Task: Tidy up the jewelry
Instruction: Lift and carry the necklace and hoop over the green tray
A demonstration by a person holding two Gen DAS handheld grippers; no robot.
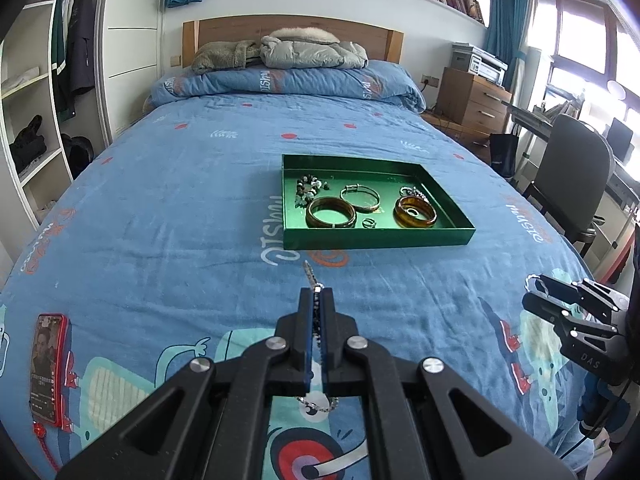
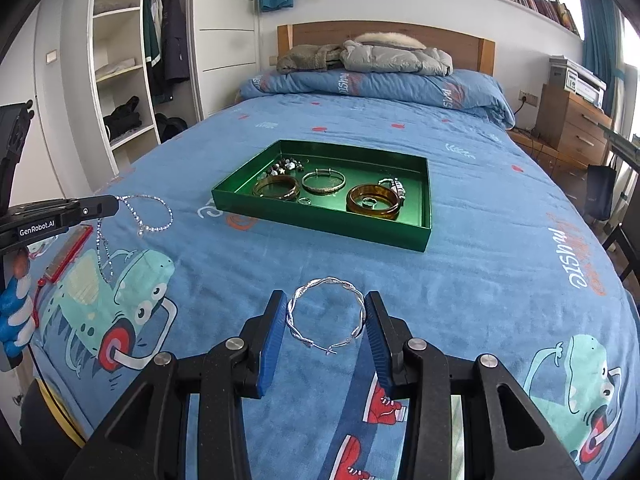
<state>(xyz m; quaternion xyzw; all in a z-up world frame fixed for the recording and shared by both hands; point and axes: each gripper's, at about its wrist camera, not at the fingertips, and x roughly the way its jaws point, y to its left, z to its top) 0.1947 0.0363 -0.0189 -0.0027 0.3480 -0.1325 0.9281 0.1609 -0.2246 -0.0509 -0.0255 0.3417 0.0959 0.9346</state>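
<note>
My left gripper [image 1: 317, 290] is shut on a silver chain [image 1: 310, 274], which pokes out past the tips and hangs in a loop below the jaws. From the right wrist view that chain [image 2: 150, 210] dangles from the left gripper [image 2: 114, 204] above the bed. My right gripper [image 2: 325, 300] is shut on a twisted silver bangle [image 2: 325, 314], held across its width between the blue pads. The green tray [image 1: 378, 238] [image 2: 320, 230] lies on the bed ahead, holding amber bangles [image 1: 331, 212], a silver bangle [image 1: 360, 198], beads [image 1: 308, 188] and rings. The right gripper [image 1: 532, 292] shows at the right edge.
A red phone [image 1: 48, 364] lies on the blue quilt [image 1: 180, 200] at the near left. Jackets [image 1: 312, 52] are piled at the headboard. A wardrobe with open shelves [image 2: 120, 80] stands left of the bed; a chair [image 1: 572, 176] and drawers [image 1: 472, 100] stand to the right.
</note>
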